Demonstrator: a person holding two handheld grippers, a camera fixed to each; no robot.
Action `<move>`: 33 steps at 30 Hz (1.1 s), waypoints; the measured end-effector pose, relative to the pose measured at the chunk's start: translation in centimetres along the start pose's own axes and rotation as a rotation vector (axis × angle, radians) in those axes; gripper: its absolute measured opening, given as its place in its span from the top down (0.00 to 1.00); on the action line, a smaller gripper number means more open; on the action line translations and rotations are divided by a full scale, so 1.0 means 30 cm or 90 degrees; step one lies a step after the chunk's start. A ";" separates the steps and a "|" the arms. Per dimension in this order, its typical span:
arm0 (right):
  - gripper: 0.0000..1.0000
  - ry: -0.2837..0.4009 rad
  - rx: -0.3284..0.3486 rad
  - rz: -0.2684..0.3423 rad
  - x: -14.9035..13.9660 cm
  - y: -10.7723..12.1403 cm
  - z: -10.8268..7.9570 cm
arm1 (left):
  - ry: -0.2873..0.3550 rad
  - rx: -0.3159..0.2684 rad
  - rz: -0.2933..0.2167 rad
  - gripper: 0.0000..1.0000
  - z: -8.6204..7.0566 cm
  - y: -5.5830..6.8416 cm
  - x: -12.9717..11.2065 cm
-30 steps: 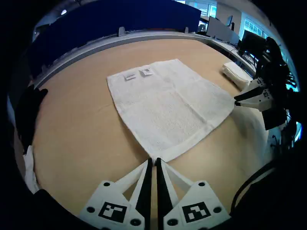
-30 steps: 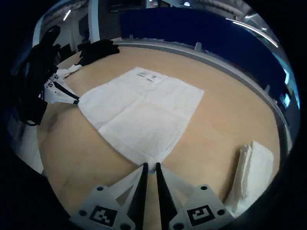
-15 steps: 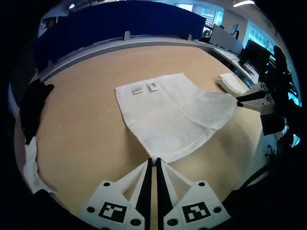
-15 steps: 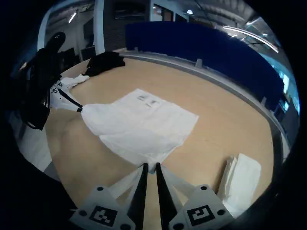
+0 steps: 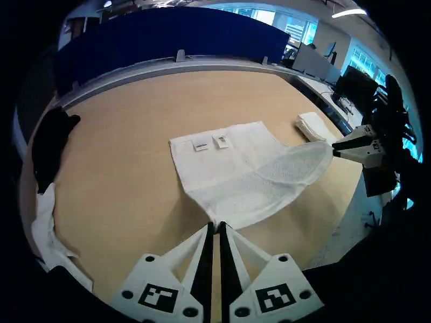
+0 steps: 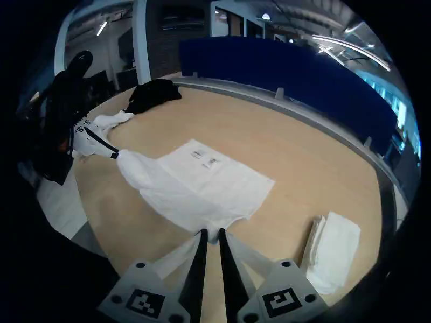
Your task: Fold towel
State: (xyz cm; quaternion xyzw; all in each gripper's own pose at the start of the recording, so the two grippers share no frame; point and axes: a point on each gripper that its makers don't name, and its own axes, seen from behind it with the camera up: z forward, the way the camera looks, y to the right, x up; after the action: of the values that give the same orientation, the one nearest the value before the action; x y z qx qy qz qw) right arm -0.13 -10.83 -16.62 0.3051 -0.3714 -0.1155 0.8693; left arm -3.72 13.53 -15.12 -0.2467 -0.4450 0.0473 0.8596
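Left hand-held gripper (image 5: 215, 225) closed on a towel (image 5: 237, 172) corner, right hand-held gripper (image 6: 211, 232) closed on the next corner, near edge raised, far half flat on tabletop (image 5: 124, 151), folded stack (image 6: 334, 250) at right, black cloth (image 5: 48, 142) left.

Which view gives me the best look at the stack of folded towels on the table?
The right gripper view: the folded stack lies close, at lower right, its layered edge plain to see. The left gripper view shows it small and far off, near the right gripper.
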 end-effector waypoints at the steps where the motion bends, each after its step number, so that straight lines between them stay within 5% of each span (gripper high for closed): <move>1: 0.84 -0.001 0.000 0.000 -0.002 -0.001 -0.004 | -0.001 -0.001 -0.002 0.92 -0.004 0.005 -0.004; 8: 0.84 -0.004 0.002 0.002 -0.009 -0.001 -0.010 | -0.002 -0.004 -0.010 0.92 -0.005 0.018 -0.016; 20: 0.84 -0.002 -0.005 -0.002 0.019 0.033 0.010 | 0.019 0.004 -0.015 0.92 0.011 -0.015 0.051; 33: 0.84 0.003 -0.037 -0.009 0.095 0.146 0.117 | 0.046 0.024 -0.012 0.92 0.098 -0.080 0.174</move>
State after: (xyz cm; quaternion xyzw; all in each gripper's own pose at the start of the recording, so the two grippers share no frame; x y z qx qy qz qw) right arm -0.76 -10.17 -10.40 0.2829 -0.3641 -0.1317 0.8775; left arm -3.24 14.13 -8.70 -0.2282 -0.4149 0.0384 0.8800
